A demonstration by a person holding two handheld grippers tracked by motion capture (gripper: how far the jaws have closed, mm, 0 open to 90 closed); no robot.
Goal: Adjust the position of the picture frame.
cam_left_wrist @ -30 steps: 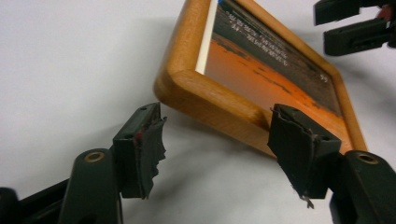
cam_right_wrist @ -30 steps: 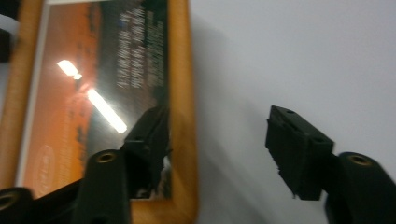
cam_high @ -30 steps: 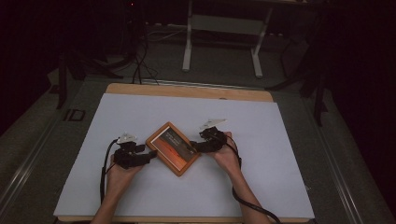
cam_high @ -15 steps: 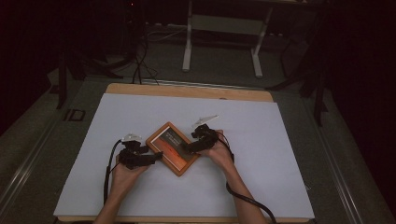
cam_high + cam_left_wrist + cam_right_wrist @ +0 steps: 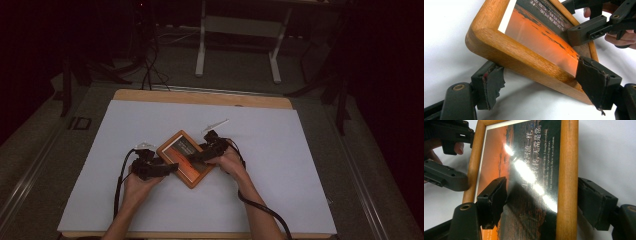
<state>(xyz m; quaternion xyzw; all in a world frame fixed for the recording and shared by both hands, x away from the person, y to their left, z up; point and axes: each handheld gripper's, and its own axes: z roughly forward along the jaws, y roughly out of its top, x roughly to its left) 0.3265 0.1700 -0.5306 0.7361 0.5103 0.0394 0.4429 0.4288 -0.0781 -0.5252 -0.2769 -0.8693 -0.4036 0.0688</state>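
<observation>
Frame: wooden picture frame point(image 5: 185, 158) lies near the worktop's point(image 5: 300, 165) front-middle.
Left gripper point(image 5: 541, 82): jaws just widened, straddling a rail.
Right gripper point(image 5: 541, 202): likewise spread.
Tip: centre both before squeezing.

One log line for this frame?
object: orange wooden picture frame flat on white table | left hand-held gripper: open, straddling edge | right hand-held gripper: open, straddling edge
</observation>
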